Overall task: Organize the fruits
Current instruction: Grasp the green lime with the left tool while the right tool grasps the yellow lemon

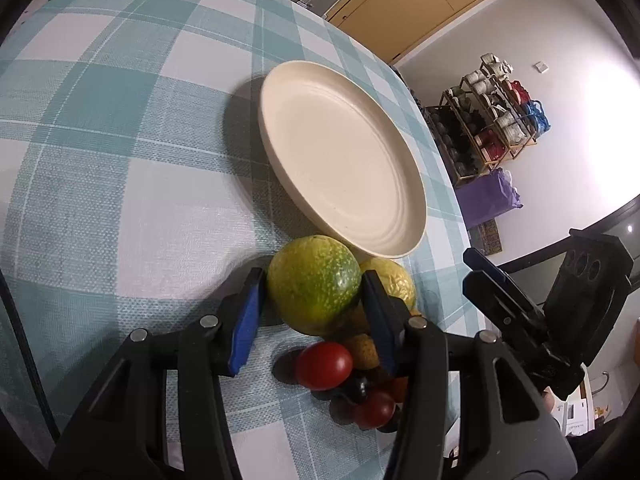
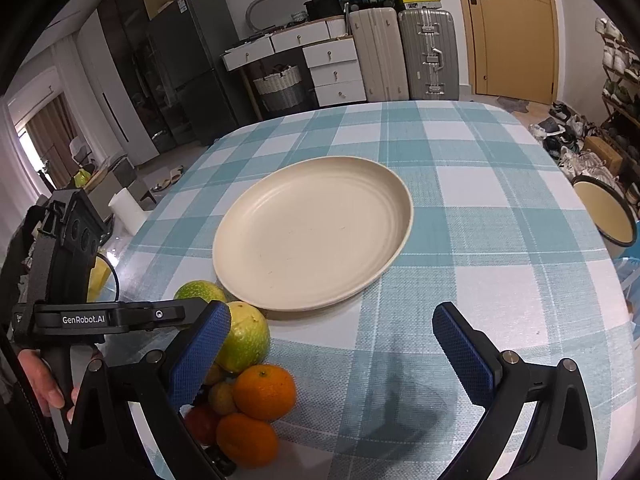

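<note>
A cream plate (image 1: 340, 168) (image 2: 312, 236) lies empty on the checked tablecloth. A pile of fruit sits beside its near edge. In the left wrist view my left gripper (image 1: 314, 300) is shut on a green speckled round fruit (image 1: 314, 284), its blue pads against both sides. Behind it lies a yellow-green fruit (image 1: 394, 280) (image 2: 244, 336); below are red tomatoes (image 1: 324, 366) and dark grapes (image 1: 360, 388). In the right wrist view my right gripper (image 2: 332, 352) is open and empty, right of the pile, near two oranges (image 2: 264, 392). The held green fruit shows there too (image 2: 198, 292).
The table's edge runs close on the right in the left wrist view, with a shoe rack (image 1: 492, 120) beyond. Suitcases (image 2: 404, 52), drawers (image 2: 332, 68) and a door (image 2: 508, 28) stand behind the table. A round stool (image 2: 604, 212) stands at the right.
</note>
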The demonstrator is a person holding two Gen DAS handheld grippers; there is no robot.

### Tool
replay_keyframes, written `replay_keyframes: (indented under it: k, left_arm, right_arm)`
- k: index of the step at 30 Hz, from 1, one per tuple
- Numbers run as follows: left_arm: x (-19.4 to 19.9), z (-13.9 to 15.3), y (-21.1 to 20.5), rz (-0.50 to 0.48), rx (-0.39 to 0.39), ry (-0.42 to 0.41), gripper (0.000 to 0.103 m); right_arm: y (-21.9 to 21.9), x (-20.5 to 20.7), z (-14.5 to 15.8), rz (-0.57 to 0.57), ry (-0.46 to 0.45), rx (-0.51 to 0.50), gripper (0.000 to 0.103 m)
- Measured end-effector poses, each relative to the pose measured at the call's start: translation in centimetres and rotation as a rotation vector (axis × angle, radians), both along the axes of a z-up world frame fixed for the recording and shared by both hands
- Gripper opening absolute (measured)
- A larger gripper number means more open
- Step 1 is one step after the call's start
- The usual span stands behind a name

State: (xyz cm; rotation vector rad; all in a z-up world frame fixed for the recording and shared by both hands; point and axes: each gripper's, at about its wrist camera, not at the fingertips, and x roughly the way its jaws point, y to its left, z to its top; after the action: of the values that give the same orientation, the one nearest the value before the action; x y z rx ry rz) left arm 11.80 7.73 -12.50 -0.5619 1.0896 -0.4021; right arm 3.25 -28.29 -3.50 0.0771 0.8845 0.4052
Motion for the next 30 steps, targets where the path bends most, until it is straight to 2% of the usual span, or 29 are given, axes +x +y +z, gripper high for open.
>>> replay_keyframes:
  k: [9, 18, 27, 29, 30]
  left_arm:
    - [-0.6, 0.7, 1.3, 0.024, -0.001, -0.001, 0.046]
    - [-1.2, 1.3, 2.7, 0.018, -0.009, -0.01, 0.046]
    - [-1.7, 1.5, 3.6, 0.015, -0.012, -0.009, 0.046]
    - [-1.8, 1.6, 3.6, 0.012, -0.007, -0.011, 0.046]
    - [-1.8, 1.6, 3.6, 0.009, -0.008, -0.011, 0.046]
  right_arm:
    - [0.9, 0.5, -0.8, 0.089, 0.084, 0.109, 0.103]
    - [3.0, 1.0, -1.9, 0.16, 0.182, 0.163, 0.1]
    - [4.3, 2.4, -3.3, 0.167, 0.294, 0.182, 0.082]
    - [4.5, 2.6, -3.5, 0.17, 0.312, 0.176, 0.07]
    - [4.7, 2.6, -3.6, 0.17, 0.325, 0.172, 0.068]
